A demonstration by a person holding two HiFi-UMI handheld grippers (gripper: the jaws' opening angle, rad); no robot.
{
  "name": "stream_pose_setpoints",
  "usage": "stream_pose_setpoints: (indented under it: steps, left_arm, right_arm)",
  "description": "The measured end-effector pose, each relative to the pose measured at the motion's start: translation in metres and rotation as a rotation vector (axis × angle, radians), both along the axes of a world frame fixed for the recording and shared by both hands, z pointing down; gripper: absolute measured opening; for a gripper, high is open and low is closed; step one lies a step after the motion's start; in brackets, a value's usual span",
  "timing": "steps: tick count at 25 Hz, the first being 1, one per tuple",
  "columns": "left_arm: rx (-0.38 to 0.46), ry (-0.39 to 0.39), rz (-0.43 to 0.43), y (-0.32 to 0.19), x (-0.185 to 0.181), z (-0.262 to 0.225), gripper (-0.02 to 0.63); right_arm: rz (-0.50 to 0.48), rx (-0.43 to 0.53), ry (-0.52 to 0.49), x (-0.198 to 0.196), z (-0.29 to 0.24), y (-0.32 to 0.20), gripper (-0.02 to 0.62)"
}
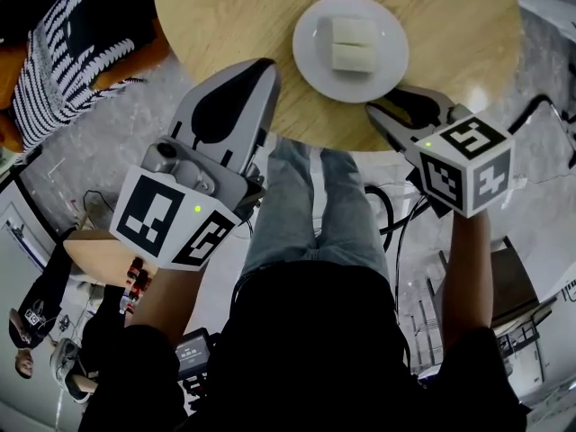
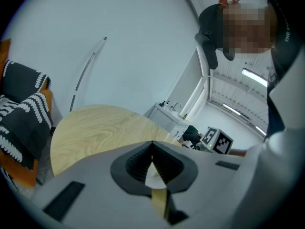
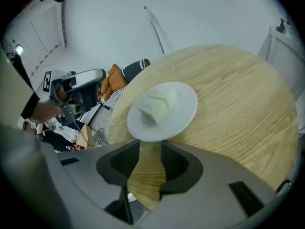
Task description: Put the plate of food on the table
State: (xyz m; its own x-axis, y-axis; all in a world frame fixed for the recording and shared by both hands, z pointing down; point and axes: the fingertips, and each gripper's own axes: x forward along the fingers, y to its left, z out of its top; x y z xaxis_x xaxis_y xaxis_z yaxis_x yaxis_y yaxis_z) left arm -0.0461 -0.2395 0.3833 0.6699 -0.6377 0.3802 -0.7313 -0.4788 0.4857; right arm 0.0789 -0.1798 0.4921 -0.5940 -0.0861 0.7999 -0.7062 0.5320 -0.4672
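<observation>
Progress: plate (image 1: 310, 54) of food (image 1: 353, 43) rests on desk (image 1: 225, 25), placing looks done | right gripper (image 1: 385, 102): spread, empty, just beside plate | left gripper (image 1: 261, 68): pressed together, empty, near plate | remaining: withdraw

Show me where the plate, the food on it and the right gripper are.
plate (image 1: 312, 52): head view, bare left rim.
food (image 1: 354, 31): head view, upper white block.
right gripper (image 3: 150, 149): right gripper view, midway between its open jaws.

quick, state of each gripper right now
left gripper: shut, holding nothing
right gripper: open, empty; the plate sits on the table just ahead of it
</observation>
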Motion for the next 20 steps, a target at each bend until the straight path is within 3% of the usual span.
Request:
stream_pose_setpoints:
  steps: [8, 11, 16, 20]
  left_arm:
    - [0.008, -0.043, -0.009, 0.019, 0.011, 0.003, 0.006]
    - [0.022, -0.064, -0.013, 0.024, 0.021, 0.000, 0.006]
    - [0.057, -0.104, -0.030, 0.026, 0.034, -0.005, 0.006]
    - [0.096, -0.112, -0.033, 0.020, 0.041, -0.022, 0.006]
  right_arm:
    - [0.034, 0.096, 0.023, 0.001, 0.009, -0.002, 0.138]
    - [0.051, 0.137, 0.040, 0.006, 0.004, -0.002, 0.101]
    - [0.061, 0.148, 0.019, 0.008, 0.008, -0.001, 0.089]
    - [0.056, 0.178, 0.070, 0.010, 0.010, -0.009, 0.032]
